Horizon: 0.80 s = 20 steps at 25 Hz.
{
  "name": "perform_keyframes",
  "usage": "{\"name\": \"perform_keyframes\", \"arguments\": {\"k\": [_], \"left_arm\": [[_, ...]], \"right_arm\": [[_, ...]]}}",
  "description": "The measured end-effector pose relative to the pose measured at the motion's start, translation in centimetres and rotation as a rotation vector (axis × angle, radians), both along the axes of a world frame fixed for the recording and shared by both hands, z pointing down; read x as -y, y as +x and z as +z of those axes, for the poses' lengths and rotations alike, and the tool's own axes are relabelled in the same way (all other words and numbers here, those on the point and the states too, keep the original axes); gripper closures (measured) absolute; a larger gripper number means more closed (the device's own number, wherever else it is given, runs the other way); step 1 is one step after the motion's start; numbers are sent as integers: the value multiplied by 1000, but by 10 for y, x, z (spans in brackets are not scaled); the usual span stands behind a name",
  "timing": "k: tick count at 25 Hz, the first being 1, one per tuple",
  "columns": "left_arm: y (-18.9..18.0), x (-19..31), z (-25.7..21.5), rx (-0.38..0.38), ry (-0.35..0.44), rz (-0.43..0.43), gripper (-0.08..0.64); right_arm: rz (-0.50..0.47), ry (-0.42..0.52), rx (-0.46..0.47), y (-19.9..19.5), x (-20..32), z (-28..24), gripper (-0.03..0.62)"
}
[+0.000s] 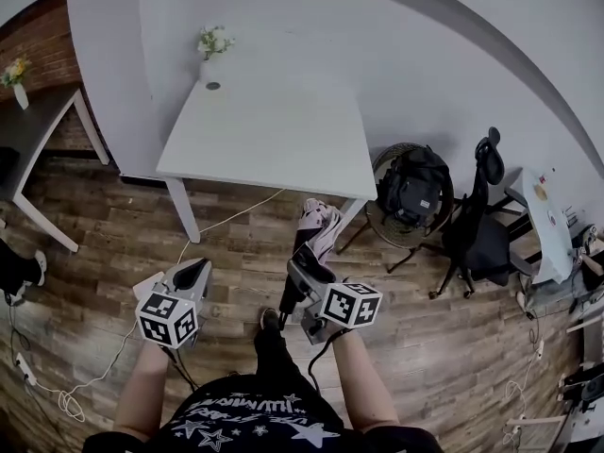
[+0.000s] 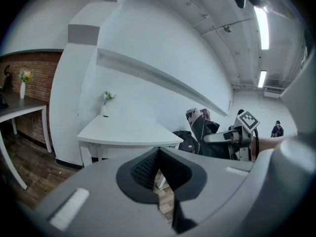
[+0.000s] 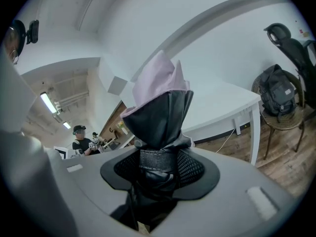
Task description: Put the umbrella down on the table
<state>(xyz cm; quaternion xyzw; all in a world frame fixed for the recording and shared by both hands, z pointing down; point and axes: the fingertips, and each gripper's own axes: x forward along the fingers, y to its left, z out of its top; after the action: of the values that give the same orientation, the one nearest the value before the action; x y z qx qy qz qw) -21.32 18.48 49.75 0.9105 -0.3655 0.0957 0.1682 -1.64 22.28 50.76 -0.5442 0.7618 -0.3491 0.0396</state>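
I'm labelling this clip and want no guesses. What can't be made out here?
- Umbrella handle: right gripper view, hidden below the right gripper's jaws.
- Small dark item on the white table: head view, too small to identify.
- Round chair's seat: head view, covered by the backpack.
- Dark table: head view, cut off by the left edge.

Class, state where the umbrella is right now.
In the head view, the umbrella is clamped in the right gripper, right of centre, over the floor just short of the table's near edge.
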Motion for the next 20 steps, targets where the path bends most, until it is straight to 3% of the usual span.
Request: {"name": "perform_keyframes", "arguments": {"k": [20], "left_arm": [[134,165,-7,42,0,-44,555]], "right_arm": [[-54,-8,32,140,176,1,379]]}}
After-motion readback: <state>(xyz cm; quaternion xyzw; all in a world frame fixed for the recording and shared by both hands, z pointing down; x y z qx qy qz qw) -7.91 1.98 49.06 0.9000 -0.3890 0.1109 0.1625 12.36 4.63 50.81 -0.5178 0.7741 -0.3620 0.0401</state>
